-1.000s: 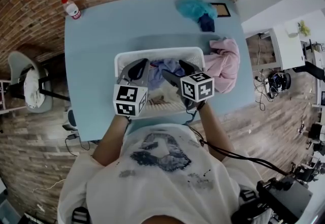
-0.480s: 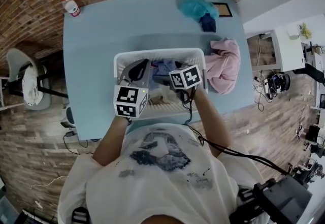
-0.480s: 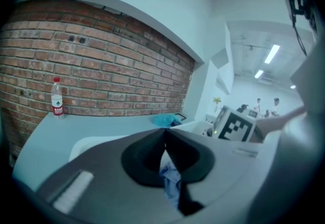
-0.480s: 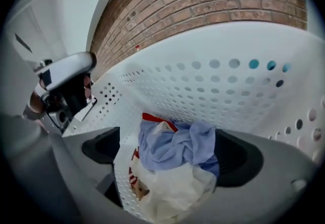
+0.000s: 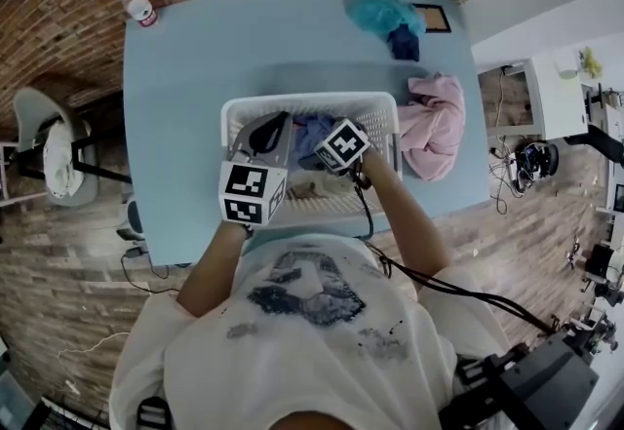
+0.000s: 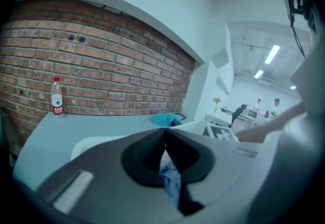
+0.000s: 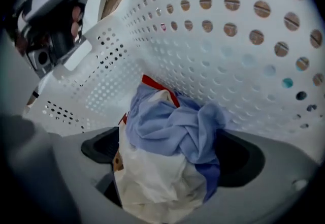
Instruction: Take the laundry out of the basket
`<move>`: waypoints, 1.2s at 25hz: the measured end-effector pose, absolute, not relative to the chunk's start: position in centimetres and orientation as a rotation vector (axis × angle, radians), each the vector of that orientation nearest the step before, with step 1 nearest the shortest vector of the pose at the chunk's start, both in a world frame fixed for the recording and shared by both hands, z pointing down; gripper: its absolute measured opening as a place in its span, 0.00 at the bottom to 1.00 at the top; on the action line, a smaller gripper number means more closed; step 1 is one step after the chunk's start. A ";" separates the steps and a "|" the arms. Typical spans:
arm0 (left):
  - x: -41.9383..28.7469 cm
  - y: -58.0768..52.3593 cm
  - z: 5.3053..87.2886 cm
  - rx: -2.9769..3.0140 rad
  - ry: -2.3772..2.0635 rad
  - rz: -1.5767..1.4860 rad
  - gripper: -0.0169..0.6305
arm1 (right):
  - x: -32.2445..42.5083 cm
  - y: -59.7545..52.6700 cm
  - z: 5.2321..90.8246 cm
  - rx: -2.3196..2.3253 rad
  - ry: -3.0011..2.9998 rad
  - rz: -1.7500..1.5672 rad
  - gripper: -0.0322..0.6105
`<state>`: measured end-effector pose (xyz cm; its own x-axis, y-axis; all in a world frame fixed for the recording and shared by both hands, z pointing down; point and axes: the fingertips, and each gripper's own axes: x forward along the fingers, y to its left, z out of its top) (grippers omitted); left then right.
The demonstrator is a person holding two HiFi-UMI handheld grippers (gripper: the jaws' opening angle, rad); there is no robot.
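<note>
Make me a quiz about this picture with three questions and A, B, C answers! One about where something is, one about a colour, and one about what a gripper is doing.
1. Where is the pink garment?
A. on the floor
B. on the table, right of the laundry basket
C. on the chair

2. What colour is the water bottle cap?
A. green
B. red
C. yellow

3. How do the right gripper jaws stand?
A. shut tight and empty
B. clamped on the basket rim
C. wide apart, with blue and white laundry between them

Answers:
1 B: it lies on the tabletop beside the basket.
2 B: the cap at the table's far left corner is red.
3 C: the jaws have just been opening and stand around the laundry without pressing on it.
</note>
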<state>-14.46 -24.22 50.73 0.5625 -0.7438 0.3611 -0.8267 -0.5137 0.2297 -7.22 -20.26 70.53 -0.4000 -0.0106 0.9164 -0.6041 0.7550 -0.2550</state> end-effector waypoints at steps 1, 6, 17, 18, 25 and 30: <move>-14.5 -24.2 50.7 2.425 -1.279 0.304 0.01 | -7.2 -20.2 71.0 0.458 -1.873 0.673 0.97; -14.8 -24.2 50.9 2.412 -1.288 0.310 0.01 | -7.1 -20.2 72.6 0.425 -1.826 0.529 0.97; -14.9 -24.3 51.0 2.399 -1.293 0.313 0.01 | -6.9 -19.8 74.9 0.374 -1.777 0.371 0.97; -14.9 -24.3 51.0 2.399 -1.295 0.313 0.01 | -6.9 -19.8 74.9 0.370 -1.775 0.370 0.97; -15.1 -24.3 51.1 2.392 -1.295 0.309 0.01 | -7.0 -19.1 74.5 0.303 -1.761 0.336 0.83; -15.0 -24.3 51.1 2.387 -1.299 0.307 0.01 | -7.2 -18.4 73.9 0.240 -1.775 0.322 0.57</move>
